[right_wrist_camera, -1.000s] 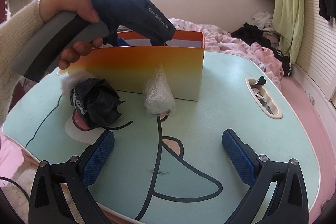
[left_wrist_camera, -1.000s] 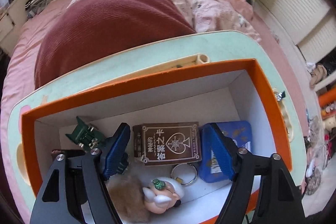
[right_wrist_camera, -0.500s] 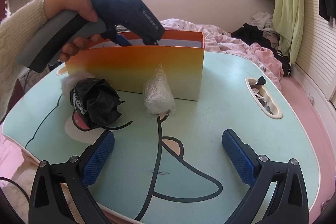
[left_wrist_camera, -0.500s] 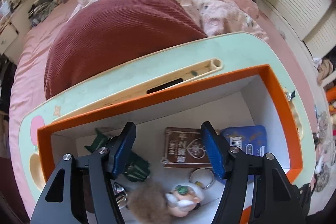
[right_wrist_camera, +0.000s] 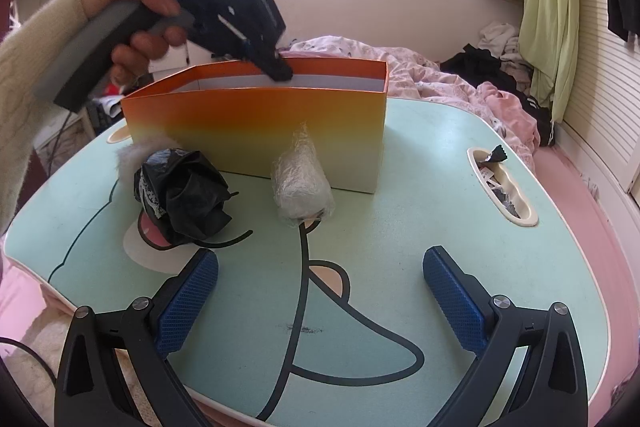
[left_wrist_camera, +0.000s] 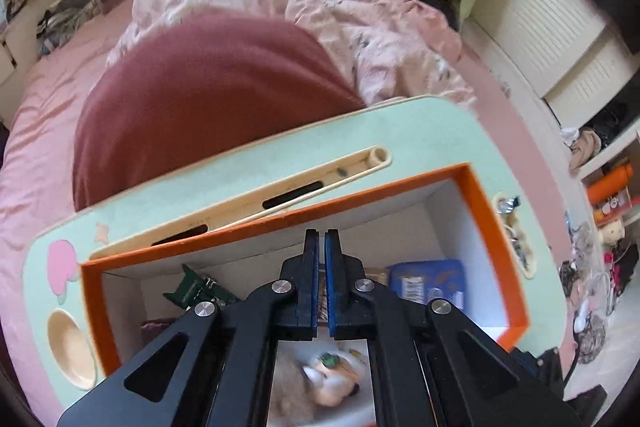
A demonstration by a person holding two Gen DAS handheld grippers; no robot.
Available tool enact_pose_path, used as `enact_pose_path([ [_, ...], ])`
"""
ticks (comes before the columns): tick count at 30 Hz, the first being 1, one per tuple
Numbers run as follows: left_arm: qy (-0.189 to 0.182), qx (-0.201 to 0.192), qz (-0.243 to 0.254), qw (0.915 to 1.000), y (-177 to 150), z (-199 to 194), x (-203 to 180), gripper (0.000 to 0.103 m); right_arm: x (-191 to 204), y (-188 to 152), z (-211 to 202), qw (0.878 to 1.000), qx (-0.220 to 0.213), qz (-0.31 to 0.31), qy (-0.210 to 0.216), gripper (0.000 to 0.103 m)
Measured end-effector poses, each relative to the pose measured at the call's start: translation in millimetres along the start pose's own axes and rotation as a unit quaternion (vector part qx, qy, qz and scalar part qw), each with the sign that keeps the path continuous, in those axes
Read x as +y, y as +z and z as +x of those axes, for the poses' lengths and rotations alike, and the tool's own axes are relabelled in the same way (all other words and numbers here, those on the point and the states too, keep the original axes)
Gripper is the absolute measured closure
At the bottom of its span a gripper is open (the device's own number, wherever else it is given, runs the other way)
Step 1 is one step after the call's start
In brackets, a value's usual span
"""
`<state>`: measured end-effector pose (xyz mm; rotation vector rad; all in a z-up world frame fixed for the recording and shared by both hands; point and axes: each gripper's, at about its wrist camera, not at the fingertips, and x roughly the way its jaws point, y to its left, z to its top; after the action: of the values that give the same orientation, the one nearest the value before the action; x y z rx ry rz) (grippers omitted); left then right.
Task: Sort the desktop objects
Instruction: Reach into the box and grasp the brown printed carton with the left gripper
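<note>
orange box [right_wrist_camera: 256, 131] long axis left-right; left gripper [left_wrist_camera: 321, 247] closed above it.

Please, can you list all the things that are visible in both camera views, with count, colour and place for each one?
Box: 1, orange, on the table.
Table: 1, mint green with cartoon drawing, on the bed.
Crumpled bag: 1, black, in front of the box.
Wrapped bundle: 1, clear-white, in front of the box.
Packet: 1, blue, inside the box.
Clip: 1, dark green, inside the box.
Furry keychain toy: 1, beige, inside the box.
Cushion: 1, maroon, behind the table.
Left tool: 1, black-blue, shut, above the box.
Right tool: 1, black-blue, open, over the table.
</note>
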<state>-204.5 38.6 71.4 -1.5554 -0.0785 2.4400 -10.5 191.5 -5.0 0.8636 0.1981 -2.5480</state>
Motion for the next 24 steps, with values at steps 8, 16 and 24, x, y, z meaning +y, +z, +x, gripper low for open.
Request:
enact_pose_path([
  [8,0.046,0.069,0.037,0.9958,-21,18,-33,0.023,0,0,0,1.000,0.000,0.000,0.000,0.000],
  [16,0.035,0.069,0.013,0.9969,-6,33,-3,0.051,0,0,1,1.000,-0.001,0.000,0.000,0.000],
  [24,0.025,0.100,0.033,0.9941,-23,32,-13,0.039,0,0,1,1.000,-0.001,0.000,0.000,0.000],
])
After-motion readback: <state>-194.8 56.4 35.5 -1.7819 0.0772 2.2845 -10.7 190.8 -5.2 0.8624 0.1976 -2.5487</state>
